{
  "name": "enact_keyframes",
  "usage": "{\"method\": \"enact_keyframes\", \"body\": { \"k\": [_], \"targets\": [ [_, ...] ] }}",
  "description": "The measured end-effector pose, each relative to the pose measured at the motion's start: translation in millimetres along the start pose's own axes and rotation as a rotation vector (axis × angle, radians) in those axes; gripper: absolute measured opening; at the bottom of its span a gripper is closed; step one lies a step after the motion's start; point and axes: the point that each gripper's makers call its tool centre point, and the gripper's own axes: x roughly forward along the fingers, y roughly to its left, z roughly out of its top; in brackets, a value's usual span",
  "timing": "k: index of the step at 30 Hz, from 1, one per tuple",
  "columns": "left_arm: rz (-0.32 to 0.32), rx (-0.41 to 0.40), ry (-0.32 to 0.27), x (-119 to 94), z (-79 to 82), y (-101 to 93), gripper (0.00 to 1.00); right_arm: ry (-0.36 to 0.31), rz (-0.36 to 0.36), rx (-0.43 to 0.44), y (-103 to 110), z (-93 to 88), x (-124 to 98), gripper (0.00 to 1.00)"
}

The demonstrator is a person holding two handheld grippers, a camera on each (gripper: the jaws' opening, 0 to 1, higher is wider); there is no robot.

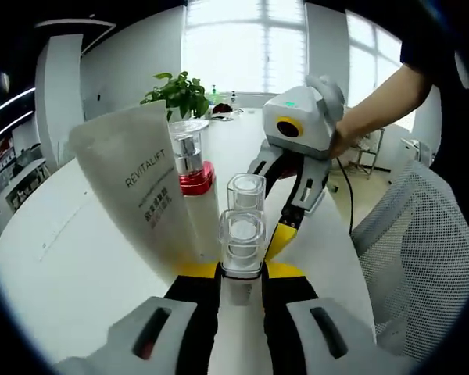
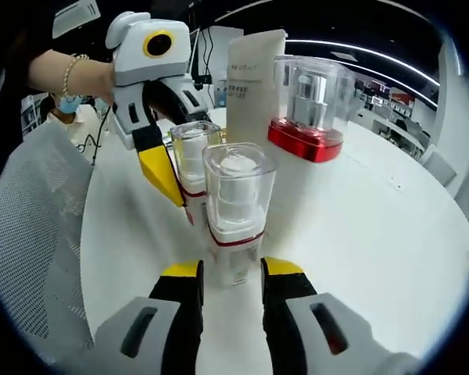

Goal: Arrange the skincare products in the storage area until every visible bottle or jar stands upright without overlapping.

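Observation:
Two small clear-capped bottles stand upright, one behind the other, on the white table (image 1: 62, 258). My left gripper (image 1: 242, 269) is shut on the nearer bottle (image 1: 242, 238), its yellow tips against both sides. The right gripper (image 1: 263, 223) reaches in from the right around the farther bottle (image 1: 246, 191). In the right gripper view my right gripper (image 2: 234, 268) is shut on its near bottle (image 2: 234, 199), and the left gripper (image 2: 184, 176) straddles the bottle behind (image 2: 194, 152). A tall red-banded pump bottle (image 1: 194, 168) (image 2: 309, 109) and a white REVITALIFT pouch (image 1: 133, 187) (image 2: 254, 78) stand upright beside them.
A grey mesh chair (image 1: 422, 250) (image 2: 31, 234) sits at the table's edge. A potted plant (image 1: 178, 94) and small items stand at the far end. A person's arm (image 1: 383, 105) holds the right gripper. Bare tabletop (image 2: 375, 219) spreads beside the pump bottle.

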Motion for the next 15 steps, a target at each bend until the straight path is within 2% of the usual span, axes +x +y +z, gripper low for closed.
{"method": "enact_keyframes", "body": {
  "k": [8,15],
  "targets": [
    [-0.003,-0.001,-0.002,0.9,-2.4,3.9,0.17,0.0,0.027,-0.042,-4.8,5.2,2.2,0.23],
    [-0.007,-0.001,-0.002,1.4,-2.9,3.7,0.17,-0.001,0.051,-0.064,0.0,7.3,3.1,0.21]
  ]
}}
